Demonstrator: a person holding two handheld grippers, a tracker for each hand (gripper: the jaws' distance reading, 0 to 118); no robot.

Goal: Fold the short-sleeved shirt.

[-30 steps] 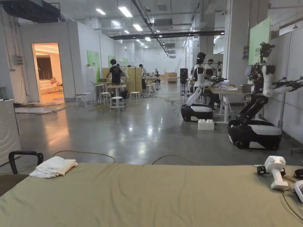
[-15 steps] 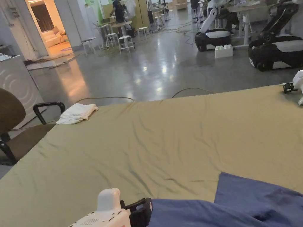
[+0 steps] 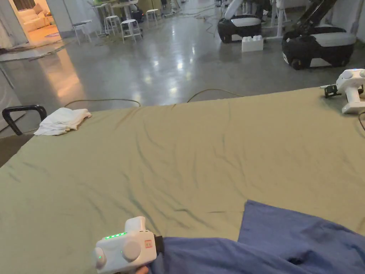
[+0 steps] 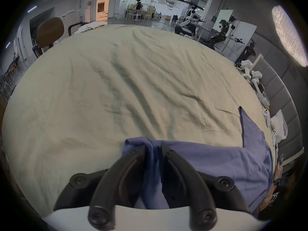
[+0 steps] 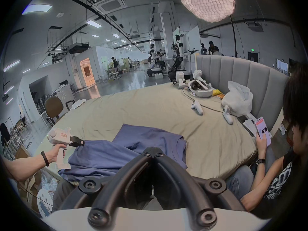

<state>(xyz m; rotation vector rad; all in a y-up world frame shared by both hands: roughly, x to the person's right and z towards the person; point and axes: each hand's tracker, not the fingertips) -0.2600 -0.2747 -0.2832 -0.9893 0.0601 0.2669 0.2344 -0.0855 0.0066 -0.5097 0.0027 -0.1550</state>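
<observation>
1. wide bare stretch of olive bedsheet (image 3: 185,150) ahead of the blue shirt (image 3: 285,242).
2. folded white cloth (image 3: 62,120) at far left corner.
3. white handheld devices (image 3: 351,89) and a cable along the right edge.

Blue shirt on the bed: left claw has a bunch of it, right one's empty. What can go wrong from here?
1. The left claw pinches a bunched fold of the blue shirt, likely several layers, so pulling may drag the heap instead of spreading it.
2. The shirt lies crumpled at the bed's near edge, so a tug could slide it off.
3. The right claw is shut and empty; it must open before it can take a corner.
</observation>
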